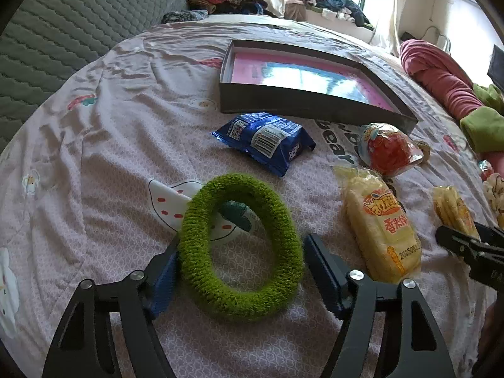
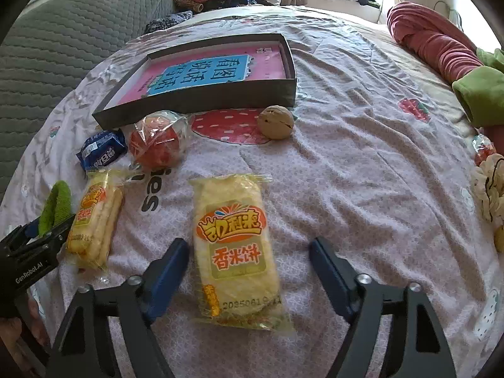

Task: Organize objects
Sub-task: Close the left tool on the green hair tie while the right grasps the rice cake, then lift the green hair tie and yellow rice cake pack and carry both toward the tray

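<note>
- Left gripper (image 1: 241,252) spread wide around green ring (image 1: 241,245), lower centre; contact unclear.
- Right gripper (image 2: 249,253) spread, straddling yellow rice-cracker pack (image 2: 234,245), lower centre.
- Walnut (image 1: 423,149) mostly hidden behind red wrapped ball (image 1: 389,149), right.

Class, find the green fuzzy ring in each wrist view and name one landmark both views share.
Left wrist view: the green fuzzy ring lies low in the centre on the bedsheet, between the open left tongs.
Right wrist view: the ring shows at the far left edge, seen edge-on.
Shared landmark: the shallow dark box with a pink book inside.
</note>
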A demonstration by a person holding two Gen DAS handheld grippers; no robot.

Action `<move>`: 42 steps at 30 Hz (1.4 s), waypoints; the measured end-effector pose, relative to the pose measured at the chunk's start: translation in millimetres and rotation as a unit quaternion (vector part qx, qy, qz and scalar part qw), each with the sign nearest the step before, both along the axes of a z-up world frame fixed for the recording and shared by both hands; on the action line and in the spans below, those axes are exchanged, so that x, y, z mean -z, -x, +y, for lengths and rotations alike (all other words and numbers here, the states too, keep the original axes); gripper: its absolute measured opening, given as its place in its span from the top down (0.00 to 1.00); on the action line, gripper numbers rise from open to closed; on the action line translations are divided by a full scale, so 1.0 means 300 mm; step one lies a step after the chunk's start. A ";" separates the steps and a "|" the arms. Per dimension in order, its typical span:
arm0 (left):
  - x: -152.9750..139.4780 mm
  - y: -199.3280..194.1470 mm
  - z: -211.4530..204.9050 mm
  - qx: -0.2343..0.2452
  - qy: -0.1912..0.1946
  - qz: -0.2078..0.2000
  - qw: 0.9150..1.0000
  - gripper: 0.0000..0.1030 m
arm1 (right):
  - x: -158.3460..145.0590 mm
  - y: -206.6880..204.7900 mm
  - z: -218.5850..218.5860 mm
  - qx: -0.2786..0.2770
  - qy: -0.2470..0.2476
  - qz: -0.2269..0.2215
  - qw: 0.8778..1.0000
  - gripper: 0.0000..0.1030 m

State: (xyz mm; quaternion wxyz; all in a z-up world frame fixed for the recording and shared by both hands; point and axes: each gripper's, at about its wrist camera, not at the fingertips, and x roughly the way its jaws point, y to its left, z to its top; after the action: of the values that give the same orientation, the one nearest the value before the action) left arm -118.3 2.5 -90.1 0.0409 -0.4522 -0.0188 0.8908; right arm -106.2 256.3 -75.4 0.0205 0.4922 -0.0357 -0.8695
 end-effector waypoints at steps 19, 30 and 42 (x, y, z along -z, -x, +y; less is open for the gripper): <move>-0.016 -0.007 -0.033 -0.007 -0.021 -0.007 1.000 0.67 | -0.029 -0.034 0.017 -0.016 0.028 0.016 0.999 0.60; -0.031 -0.033 -0.032 -0.002 -0.026 -0.010 1.000 0.73 | -0.047 -0.073 -0.010 -0.034 0.036 0.015 0.999 0.60; -0.069 -0.080 -0.044 0.002 -0.027 -0.011 1.000 0.74 | -0.076 -0.122 -0.040 -0.048 0.046 0.015 0.998 0.60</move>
State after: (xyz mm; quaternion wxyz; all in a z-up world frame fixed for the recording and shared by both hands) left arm -94.2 -10.6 -69.6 0.0550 -0.4605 -0.0426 0.8849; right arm -69.7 244.4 -52.5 0.0854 0.4784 -0.0519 -0.8724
